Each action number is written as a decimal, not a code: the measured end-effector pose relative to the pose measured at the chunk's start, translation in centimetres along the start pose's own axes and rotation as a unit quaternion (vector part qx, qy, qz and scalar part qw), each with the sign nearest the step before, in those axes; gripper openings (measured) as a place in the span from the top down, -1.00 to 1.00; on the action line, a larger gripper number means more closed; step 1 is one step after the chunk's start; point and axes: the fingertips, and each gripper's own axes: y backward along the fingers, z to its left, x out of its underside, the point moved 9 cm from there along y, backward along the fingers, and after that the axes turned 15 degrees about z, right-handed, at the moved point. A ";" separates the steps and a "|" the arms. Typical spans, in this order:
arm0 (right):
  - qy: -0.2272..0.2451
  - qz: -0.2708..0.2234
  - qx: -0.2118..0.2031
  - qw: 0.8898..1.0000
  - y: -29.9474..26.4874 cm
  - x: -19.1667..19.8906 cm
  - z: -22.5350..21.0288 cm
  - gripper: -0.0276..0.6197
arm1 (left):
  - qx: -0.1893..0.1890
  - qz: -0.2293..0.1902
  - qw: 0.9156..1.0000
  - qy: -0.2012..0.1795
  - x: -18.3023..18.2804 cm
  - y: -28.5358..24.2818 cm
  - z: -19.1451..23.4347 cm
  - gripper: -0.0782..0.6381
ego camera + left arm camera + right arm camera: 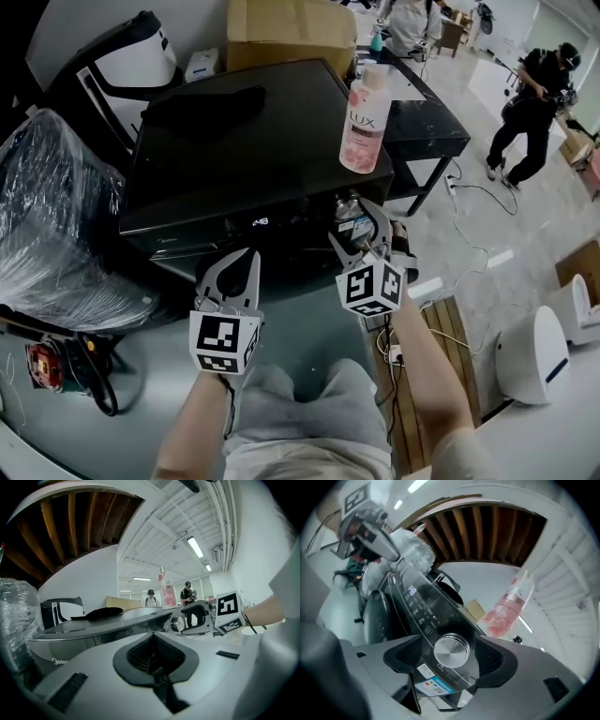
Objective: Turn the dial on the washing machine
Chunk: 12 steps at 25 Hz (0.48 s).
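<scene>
A black front-loading washing machine (234, 169) stands before me, its display (260, 222) lit. Its silver dial (451, 649) sits at the right end of the control panel (423, 616). My right gripper (451, 657) is open, one jaw on each side of the dial, and neither pad touches it. In the head view the right gripper (356, 225) is at the machine's front right corner, by the dial (349, 208). My left gripper (236, 267) hangs shut and empty in front of the machine's door, lower left of the right one. From the left gripper (157, 667) the right gripper (201, 618) shows beside the dial (177, 623).
A pink Lux bottle (366, 117) stands on the machine's top right corner, and a black cloth (211, 105) lies on its top left. A plastic-wrapped bundle (56, 225) is to the left, and a cardboard box (291, 33) stands behind. A person (530, 103) stands far right. A white appliance (534, 356) sits on the floor.
</scene>
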 end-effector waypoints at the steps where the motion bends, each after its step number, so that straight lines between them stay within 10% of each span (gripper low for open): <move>1: 0.027 0.005 0.005 1.000 -0.3 -0.1 0.3 -0.18 | 0.001 0.002 1.000 0.003 0.2 -0.1 0.0 0.73; 12: 0.242 0.059 0.103 0.963 -2.7 -0.5 1.9 -0.18 | 0.006 0.010 1.000 0.019 1.6 -1.3 0.4 0.73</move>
